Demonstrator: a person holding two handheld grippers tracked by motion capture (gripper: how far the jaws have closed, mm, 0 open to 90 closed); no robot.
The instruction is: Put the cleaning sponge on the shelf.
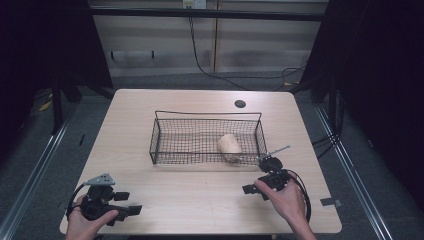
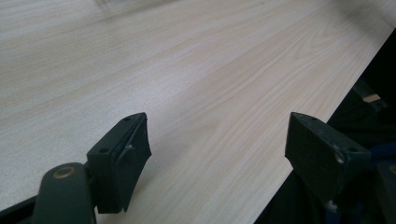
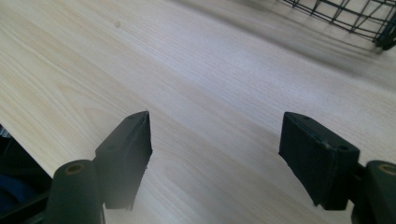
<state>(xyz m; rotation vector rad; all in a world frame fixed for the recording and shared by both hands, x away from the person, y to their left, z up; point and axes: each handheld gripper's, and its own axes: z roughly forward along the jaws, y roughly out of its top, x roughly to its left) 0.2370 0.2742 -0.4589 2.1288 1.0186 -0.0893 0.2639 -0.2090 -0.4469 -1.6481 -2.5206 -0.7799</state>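
front table point(image 1: 190, 200) bare, passable | wire basket point(image 1: 165, 135) blocks centre | roll point(image 1: 229, 145) fills basket's right end

The tabletop point(image 1: 200, 200) is evenly lit from overhead in the high view, while the surroundings at 9 and 3 o'clock are lost in darkness. Soft shadows are cast beneath the jaws in both gripper views. The wire basket point(image 3: 345, 14) at 1 o'clock appears slightly blurred.

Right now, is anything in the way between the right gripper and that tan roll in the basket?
Yes. The basket's near wire wall stands between the right gripper and the roll. The top is open, so reaching over it looks possible.
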